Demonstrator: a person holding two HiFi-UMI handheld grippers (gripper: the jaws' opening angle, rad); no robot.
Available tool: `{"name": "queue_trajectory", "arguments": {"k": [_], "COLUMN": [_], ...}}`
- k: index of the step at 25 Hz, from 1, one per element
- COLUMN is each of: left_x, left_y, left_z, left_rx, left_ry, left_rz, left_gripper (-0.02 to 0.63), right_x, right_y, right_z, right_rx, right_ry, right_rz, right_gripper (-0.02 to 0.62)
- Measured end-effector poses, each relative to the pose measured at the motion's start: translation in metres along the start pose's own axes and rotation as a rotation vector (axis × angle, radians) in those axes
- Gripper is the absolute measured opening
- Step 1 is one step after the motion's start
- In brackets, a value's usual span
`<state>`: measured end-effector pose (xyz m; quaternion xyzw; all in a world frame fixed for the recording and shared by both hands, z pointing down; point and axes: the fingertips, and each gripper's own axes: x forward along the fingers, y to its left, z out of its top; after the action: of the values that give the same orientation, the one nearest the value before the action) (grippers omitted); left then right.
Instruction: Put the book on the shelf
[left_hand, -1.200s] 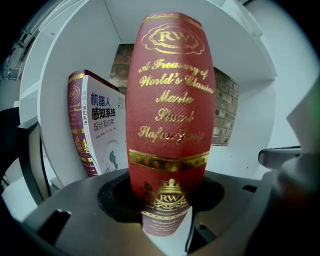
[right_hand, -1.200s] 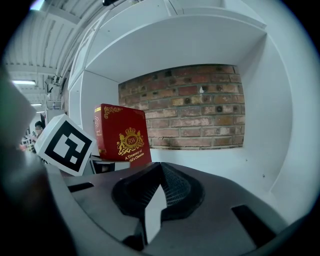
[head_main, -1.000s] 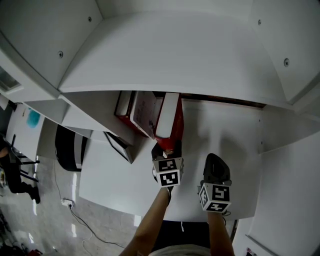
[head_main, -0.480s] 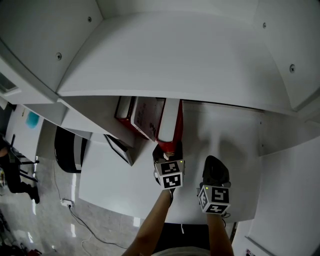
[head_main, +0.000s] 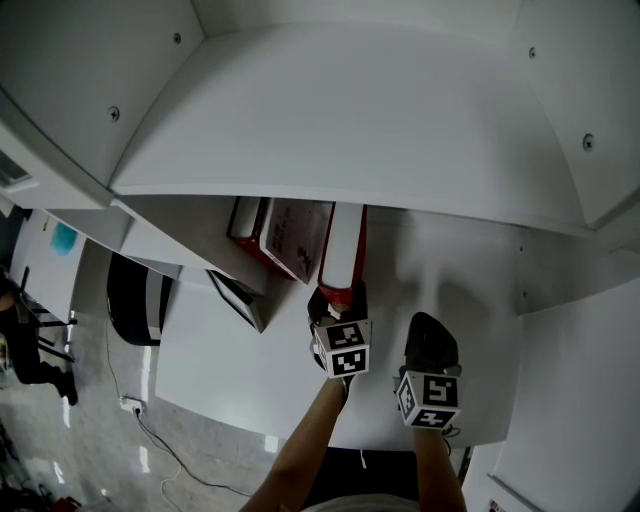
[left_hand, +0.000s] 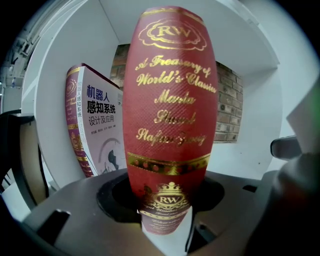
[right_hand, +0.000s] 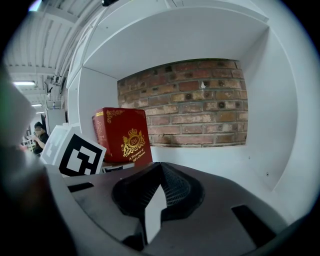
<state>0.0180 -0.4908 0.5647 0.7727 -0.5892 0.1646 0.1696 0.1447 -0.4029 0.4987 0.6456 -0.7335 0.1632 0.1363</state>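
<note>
Head view: the red book (head_main: 343, 248) stands upright on the white shelf (head_main: 450, 260), inside the open bay, just to the right of a short row of leaning books (head_main: 283, 233). The left gripper (head_main: 336, 298) is at the book's near edge, with its marker cube (head_main: 342, 348) nearer to the person. The right gripper (head_main: 431, 343) rests to the right, apart from the book, over bare shelf board. A dark-framed flat panel (head_main: 238, 296) lies to the near left of the books. Left gripper view: the jaws are closed on the lower end of the red book's spine, which bears gilt lettering and an "RW" crest and fills the centre of the view. To its left leans a white-fronted book with a Chinese title (left_hand: 100, 131), and a brick back wall (left_hand: 228, 111) shows behind. Right gripper view: the jaws are pressed together with nothing between them. Beyond them, to the left, the red book's cover faces the camera against the brick wall, with the left gripper's marker cube in front of it. A person (right_hand: 38, 133) is visible at the far left edge.
</note>
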Motion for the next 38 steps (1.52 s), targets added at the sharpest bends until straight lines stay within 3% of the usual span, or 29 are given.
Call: {"name": "queue_trajectory", "arguments": {"k": [20, 32, 38], "left_x": [0.025, -0.001, -0.026], "left_y": [0.002, 0.002, 0.01], "left_z": [0.008, 0.027, 0.023], "left_rx": [0.021, 0.051, 0.005], "left_ry": [-0.035, -0.139, -0.152], "left_rz": [0.031, -0.001, 0.023], "left_gripper": [0.245, 0.27, 0.272], "right_x": [0.002, 0.001, -0.002], "right_y": [-0.017, -0.009, -0.002], "right_z": [-0.003, 0.0, 0.002], "right_rx": [0.007, 0.014, 0.014], "right_ry": [0.01, -0.001, -0.008], "right_rz": [0.019, 0.05, 0.058], "right_gripper": [0.017, 0.017, 0.017]}}
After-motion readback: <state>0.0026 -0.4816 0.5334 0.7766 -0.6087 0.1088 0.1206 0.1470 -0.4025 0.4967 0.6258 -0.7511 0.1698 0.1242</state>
